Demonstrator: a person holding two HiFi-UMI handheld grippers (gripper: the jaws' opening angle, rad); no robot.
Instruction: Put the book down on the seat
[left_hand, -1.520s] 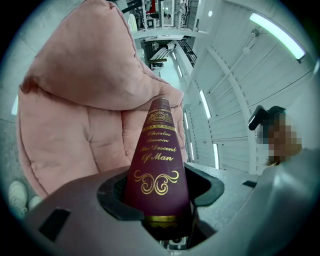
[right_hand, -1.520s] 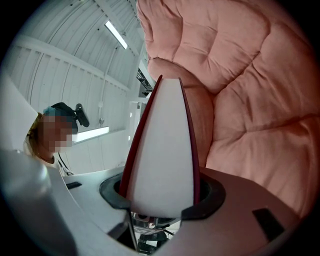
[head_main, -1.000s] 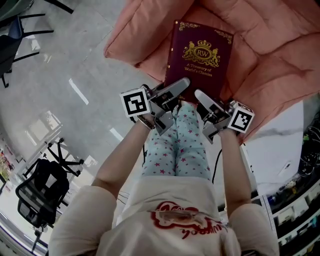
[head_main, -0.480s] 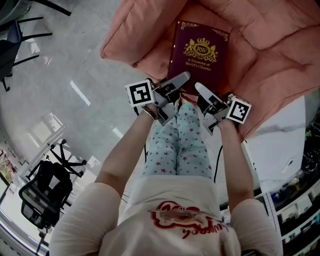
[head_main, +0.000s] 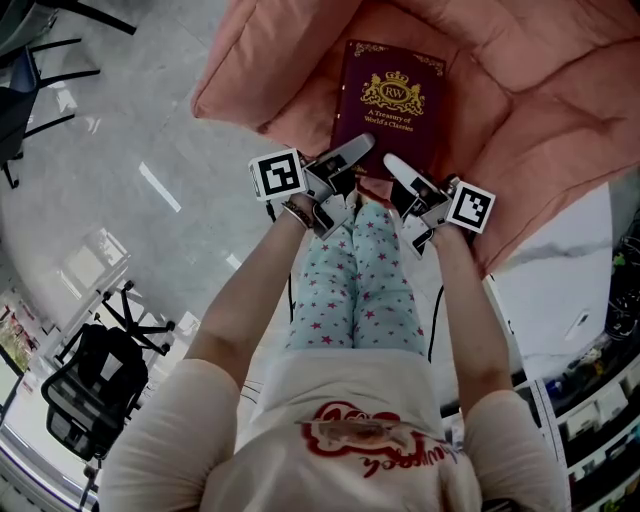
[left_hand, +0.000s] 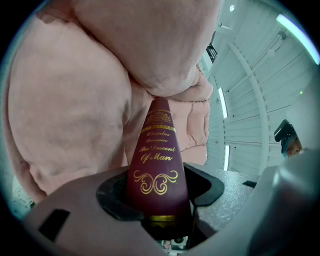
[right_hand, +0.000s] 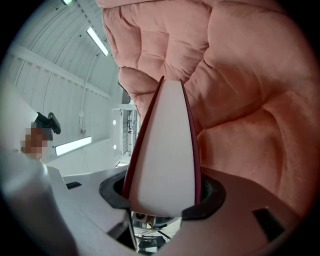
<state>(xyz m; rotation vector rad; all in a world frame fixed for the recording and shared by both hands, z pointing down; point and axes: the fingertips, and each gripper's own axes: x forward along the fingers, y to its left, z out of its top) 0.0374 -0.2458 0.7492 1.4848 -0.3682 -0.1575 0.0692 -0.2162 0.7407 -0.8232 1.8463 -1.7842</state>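
pale grey glossy floor fills the left of the head view, with a black office chair at the lower left. the left gripper is clamped on the near left corner of a maroon book; in the left gripper view its jaws press both covers beside the gold-lettered spine. the book lies face up over the pink padded seat, gold crest uppermost, its far end in among the cushions. the right gripper grips the near right corner, jaws closed on the covers either side of the white page edge.
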